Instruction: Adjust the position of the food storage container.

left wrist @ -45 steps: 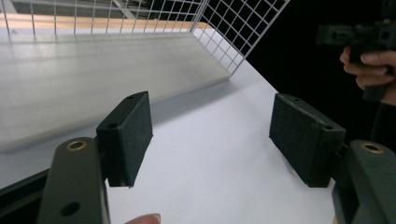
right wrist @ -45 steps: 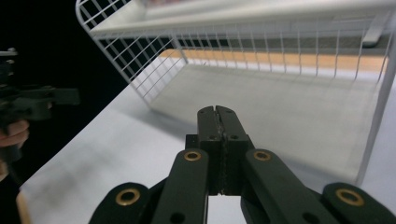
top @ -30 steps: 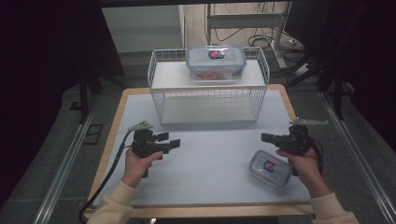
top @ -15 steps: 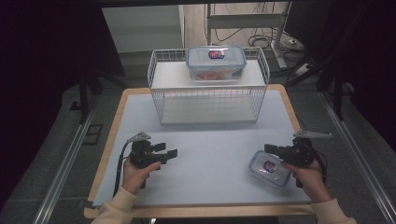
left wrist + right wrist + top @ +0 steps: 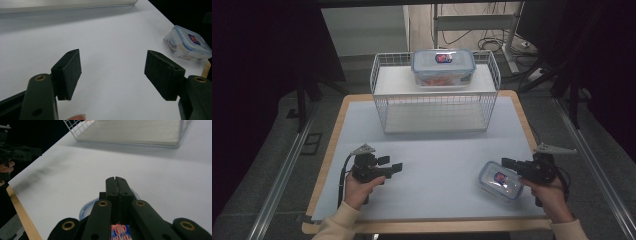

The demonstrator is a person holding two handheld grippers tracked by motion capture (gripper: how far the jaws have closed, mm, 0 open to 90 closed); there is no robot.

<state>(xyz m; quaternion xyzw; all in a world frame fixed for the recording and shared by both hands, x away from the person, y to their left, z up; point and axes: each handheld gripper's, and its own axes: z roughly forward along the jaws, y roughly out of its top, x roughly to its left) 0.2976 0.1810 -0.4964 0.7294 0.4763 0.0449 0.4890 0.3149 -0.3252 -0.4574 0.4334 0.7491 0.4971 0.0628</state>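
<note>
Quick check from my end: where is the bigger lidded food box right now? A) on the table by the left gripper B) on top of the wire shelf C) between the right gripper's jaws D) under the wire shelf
B: the high view shows the bigger food box resting on the top board of the wire shelf, at the far side of the table.

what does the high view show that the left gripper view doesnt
High view alone: the wire basket, a large lidded container on the shelf across its top, both hands, and the right tongs, shut, over the small container by the table's near right edge.

Left gripper view alone: a close look along the left tongs, open with nothing but bare table between the pads.

Both: the white table top and the small lidded container with its blue-edged lid and red and blue label.
</note>
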